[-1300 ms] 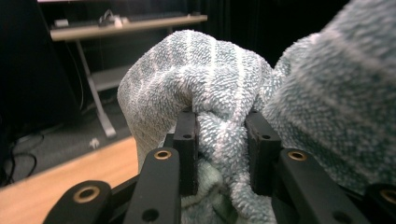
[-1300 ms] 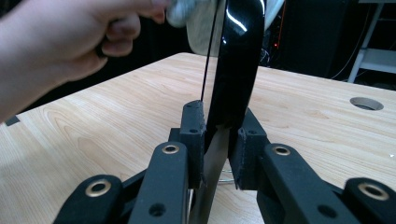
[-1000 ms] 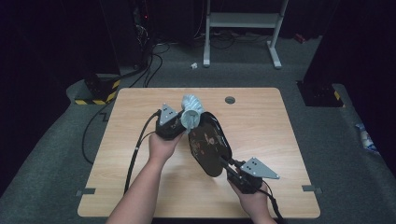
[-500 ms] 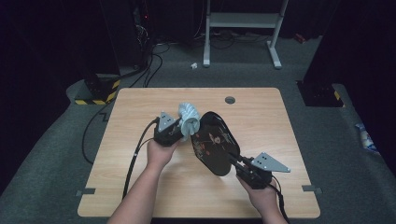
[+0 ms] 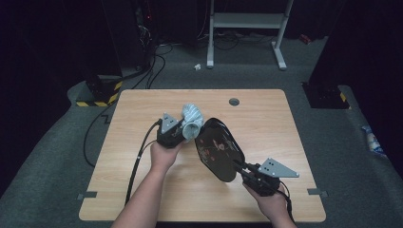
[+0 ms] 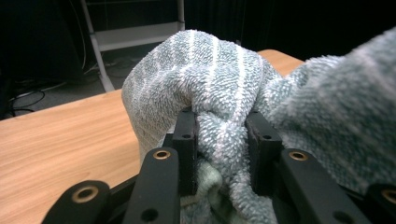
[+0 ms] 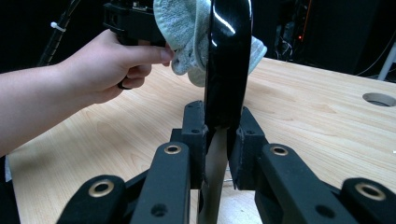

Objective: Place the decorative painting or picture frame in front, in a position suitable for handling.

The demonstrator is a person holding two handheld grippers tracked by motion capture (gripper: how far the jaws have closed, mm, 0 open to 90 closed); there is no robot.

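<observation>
A pale blue-green striped towel (image 5: 192, 118) is bunched between the jaws of my left gripper (image 5: 183, 130), which is shut on it. In the left gripper view the towel (image 6: 219, 79) bulges over the left gripper (image 6: 222, 135). A black oval plate (image 5: 218, 149) with a reddish pattern is held on edge above the table. My right gripper (image 5: 240, 167) is shut on its near rim. The right gripper view looks along the plate (image 7: 229, 60) edge-on above the right gripper (image 7: 219, 126). There the towel (image 7: 184, 32) presses on the plate's left face, next to the left hand (image 7: 112, 65).
The wooden table (image 5: 142, 190) has a round cable hole (image 5: 234, 101) near its far edge. Behind the table stands a white metal frame (image 5: 247, 21) on grey floor. Cables and a yellow-black striped block (image 5: 97, 102) lie at the far left.
My right gripper has shifted a little to the right with the plate. The towel in the left gripper stays against the plate's upper end.
</observation>
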